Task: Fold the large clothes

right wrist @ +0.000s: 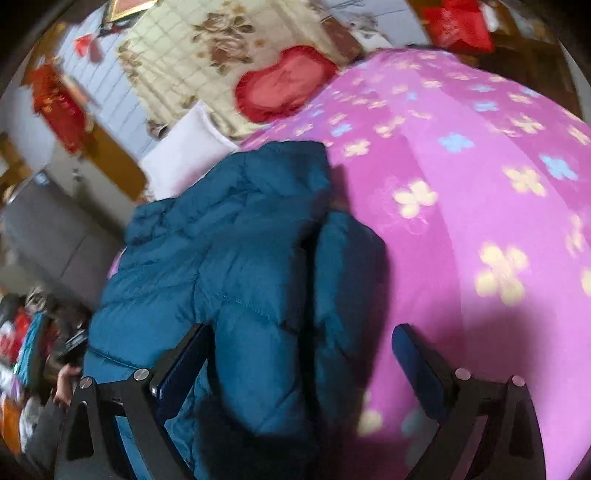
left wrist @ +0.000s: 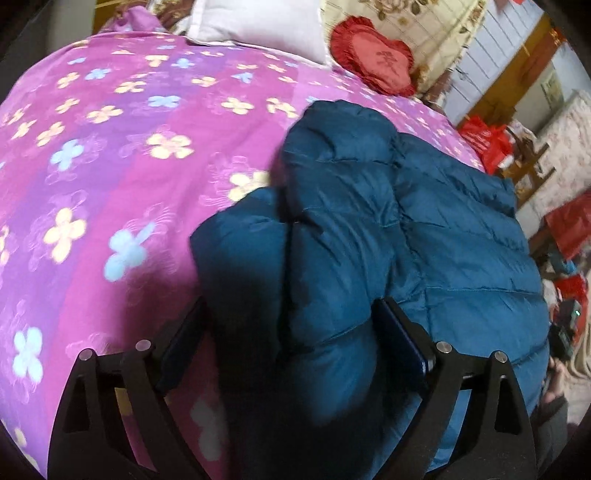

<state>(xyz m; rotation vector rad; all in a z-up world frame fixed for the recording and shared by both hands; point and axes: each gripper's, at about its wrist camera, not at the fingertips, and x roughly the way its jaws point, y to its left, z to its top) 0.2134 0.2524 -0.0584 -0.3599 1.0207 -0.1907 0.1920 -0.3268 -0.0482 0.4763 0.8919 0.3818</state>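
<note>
A teal puffer jacket (left wrist: 443, 229) lies bunched on a bed with a pink flowered cover (left wrist: 110, 147). In the left wrist view my left gripper (left wrist: 291, 332) stands wide over the jacket's near left part. A thick padded fold lies between its fingers (left wrist: 402, 332), and I see no squeeze on it. In the right wrist view the same jacket (right wrist: 229, 240) fills the lower left. My right gripper (right wrist: 299, 354) is spread wide over its near right edge. The left finger (right wrist: 184, 362) rests against the cloth, and the right finger stands free over the bed cover (right wrist: 480, 184).
At the head of the bed lie a red heart cushion (left wrist: 373, 59), a white pillow (left wrist: 258, 26) and a cream flowered quilt (right wrist: 207, 48). Red bags (left wrist: 487, 140) and clutter crowd the floor beyond the bed's edge. A hand (right wrist: 66, 380) shows low by the jacket.
</note>
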